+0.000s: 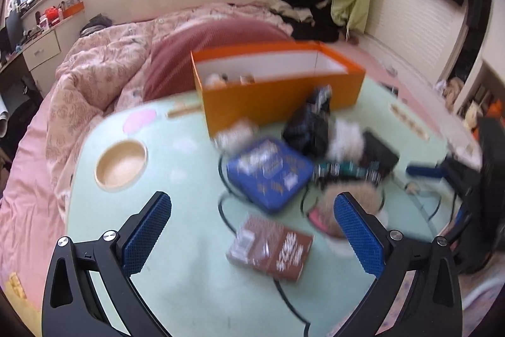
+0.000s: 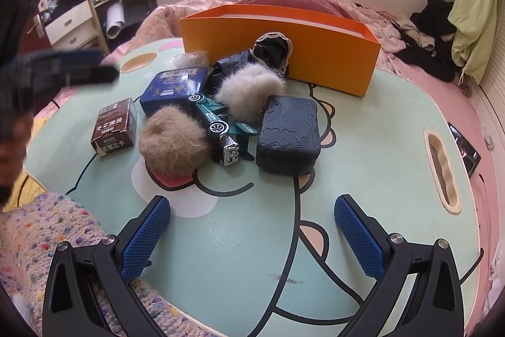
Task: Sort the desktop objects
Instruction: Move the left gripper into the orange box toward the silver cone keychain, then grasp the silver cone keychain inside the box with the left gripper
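Note:
A pile of small things lies on the mint-green lap table: a brown card box, a blue tin, a tan fur puff, a grey fur puff, a green toy car, a dark textured pouch and black lace cloth. Behind them stands the orange box. My right gripper is open, short of the pile. My left gripper is open above the brown card box, with the blue tin and orange box beyond; this view is blurred.
The table rests on a bed with a pink quilt and a red pillow. A round recess sits at the table's left, a slot handle at its right. A knitted sleeve is at lower left. Clothes lie by the curtain.

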Tool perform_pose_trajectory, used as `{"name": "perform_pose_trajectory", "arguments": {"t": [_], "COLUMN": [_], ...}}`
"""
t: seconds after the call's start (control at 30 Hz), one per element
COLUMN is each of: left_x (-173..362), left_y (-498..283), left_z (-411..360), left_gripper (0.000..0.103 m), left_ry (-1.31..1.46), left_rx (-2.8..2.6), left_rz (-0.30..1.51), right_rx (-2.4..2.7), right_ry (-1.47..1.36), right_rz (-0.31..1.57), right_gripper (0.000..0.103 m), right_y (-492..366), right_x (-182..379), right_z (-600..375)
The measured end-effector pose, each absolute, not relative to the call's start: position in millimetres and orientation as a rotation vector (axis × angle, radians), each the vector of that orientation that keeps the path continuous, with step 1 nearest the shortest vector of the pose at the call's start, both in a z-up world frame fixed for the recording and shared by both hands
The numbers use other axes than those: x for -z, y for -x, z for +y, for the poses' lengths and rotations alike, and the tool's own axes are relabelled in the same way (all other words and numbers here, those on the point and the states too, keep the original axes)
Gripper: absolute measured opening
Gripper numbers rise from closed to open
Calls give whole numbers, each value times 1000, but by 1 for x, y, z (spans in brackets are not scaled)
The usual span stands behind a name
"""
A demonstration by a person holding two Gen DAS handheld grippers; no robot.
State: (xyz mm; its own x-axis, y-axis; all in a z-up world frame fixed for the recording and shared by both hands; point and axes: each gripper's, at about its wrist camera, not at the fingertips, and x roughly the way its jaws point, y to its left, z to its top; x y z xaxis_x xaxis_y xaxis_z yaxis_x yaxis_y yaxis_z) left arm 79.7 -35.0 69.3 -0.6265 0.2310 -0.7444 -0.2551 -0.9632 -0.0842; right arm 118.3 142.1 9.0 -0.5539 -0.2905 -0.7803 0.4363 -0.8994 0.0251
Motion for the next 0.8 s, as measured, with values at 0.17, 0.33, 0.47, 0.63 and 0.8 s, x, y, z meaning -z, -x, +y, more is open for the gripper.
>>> {"name": "perform_pose_trajectory", "arguments": {"t": [0.17, 0.33, 0.47, 0.63, 0.8], "left_x": [-120, -133, -108, -72, -48], "left_y": [-33, 34, 85, 135, 153], "left_z": [-37, -15, 1, 17, 28], "left_gripper": [103, 103, 91, 65, 57], "left_ry": [1116, 1243, 1420, 1622, 1722], "left_rx": [-2620, -2527, -2394, -2305, -2354], "left_rz": [-15, 29, -38, -96, -12], "right_rx": [2445, 2445, 2445, 2445, 2444], "right_ry": [-1172, -1165, -1164, -1160, -1154], "right_rz": [235, 231, 231, 230, 227], "right_gripper": [103, 103, 103, 103, 103], "right_y": [-119, -119, -119, -120, -120], "right_x": [-9, -9, -9, -9, -9], "right_z": [142, 142, 142, 142, 143]}}
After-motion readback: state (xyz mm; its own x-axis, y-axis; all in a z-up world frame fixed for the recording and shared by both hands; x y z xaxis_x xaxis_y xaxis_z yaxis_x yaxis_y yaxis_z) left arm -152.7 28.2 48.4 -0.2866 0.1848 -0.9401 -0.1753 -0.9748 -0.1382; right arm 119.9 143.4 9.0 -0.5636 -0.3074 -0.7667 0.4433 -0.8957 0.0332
